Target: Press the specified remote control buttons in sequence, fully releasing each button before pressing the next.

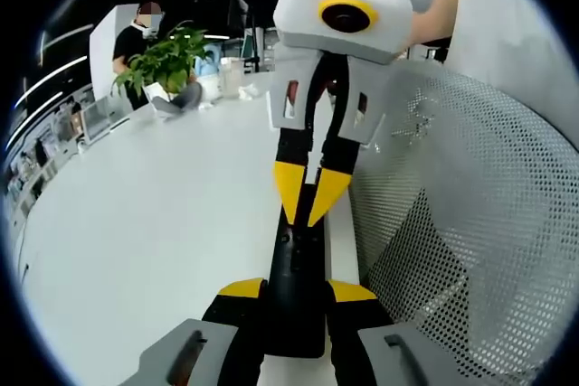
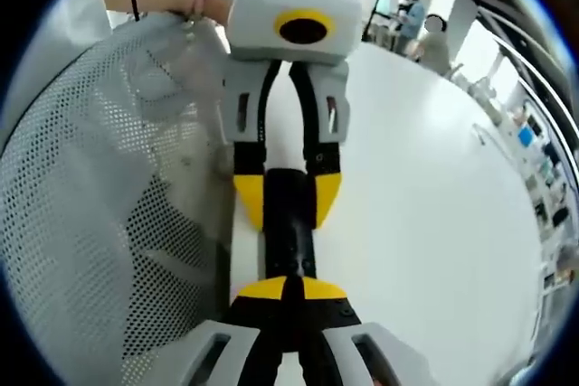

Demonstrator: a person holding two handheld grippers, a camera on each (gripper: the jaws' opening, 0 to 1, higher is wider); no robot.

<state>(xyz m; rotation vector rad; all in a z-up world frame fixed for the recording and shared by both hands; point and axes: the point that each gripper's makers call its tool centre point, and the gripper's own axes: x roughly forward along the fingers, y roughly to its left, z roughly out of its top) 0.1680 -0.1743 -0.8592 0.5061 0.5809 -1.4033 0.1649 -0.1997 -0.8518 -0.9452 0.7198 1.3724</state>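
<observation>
A long, slim black plastic remote control (image 1: 297,291) lies on the white table (image 1: 154,223) – clamped at its near end by the left gripper (image 1: 297,288). The right gripper (image 2: 286,288), tips together, touches its far end, along its long axis.

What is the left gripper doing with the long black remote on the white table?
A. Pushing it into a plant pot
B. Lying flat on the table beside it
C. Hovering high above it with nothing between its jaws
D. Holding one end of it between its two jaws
D: in the left gripper view, the left gripper has its yellow-tipped jaws on either side of the near end of the black remote, while the right gripper has its closed tips on the far part.
</observation>
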